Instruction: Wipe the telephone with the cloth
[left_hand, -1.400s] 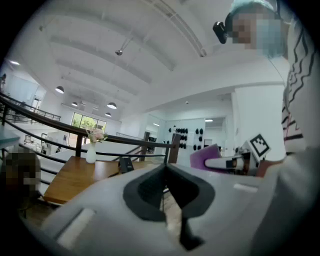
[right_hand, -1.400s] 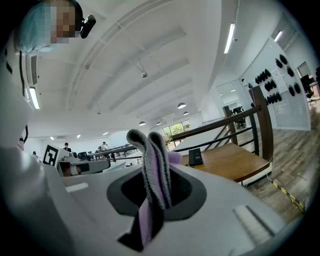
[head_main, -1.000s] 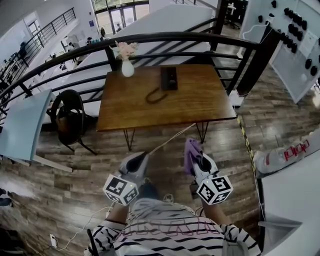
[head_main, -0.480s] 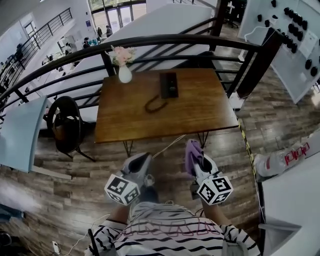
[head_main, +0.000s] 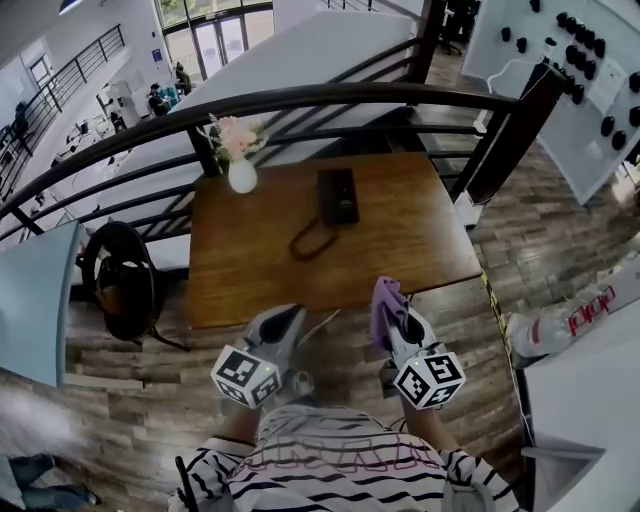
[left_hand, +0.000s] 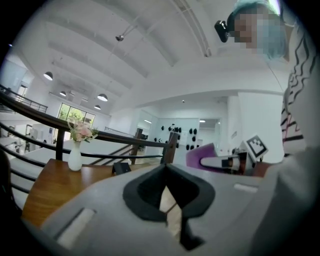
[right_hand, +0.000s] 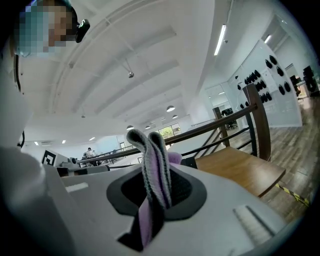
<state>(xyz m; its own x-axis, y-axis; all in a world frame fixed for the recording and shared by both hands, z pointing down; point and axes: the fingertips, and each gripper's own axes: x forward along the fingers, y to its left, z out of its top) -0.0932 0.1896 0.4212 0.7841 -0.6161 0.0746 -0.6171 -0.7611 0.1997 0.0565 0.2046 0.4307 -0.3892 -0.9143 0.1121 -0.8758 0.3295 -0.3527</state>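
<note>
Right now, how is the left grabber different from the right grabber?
The right gripper is shut on a purple cloth, which sticks up past its jaws; the left gripper holds nothing, its jaws closed together. The right gripper's marker cube shows a different square pattern from the left gripper's. Both are grey, both point toward the wooden table, and neither has reached the telephone.

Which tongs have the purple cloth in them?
The right tongs: they pinch the cloth. The left tongs hold nothing.
</note>
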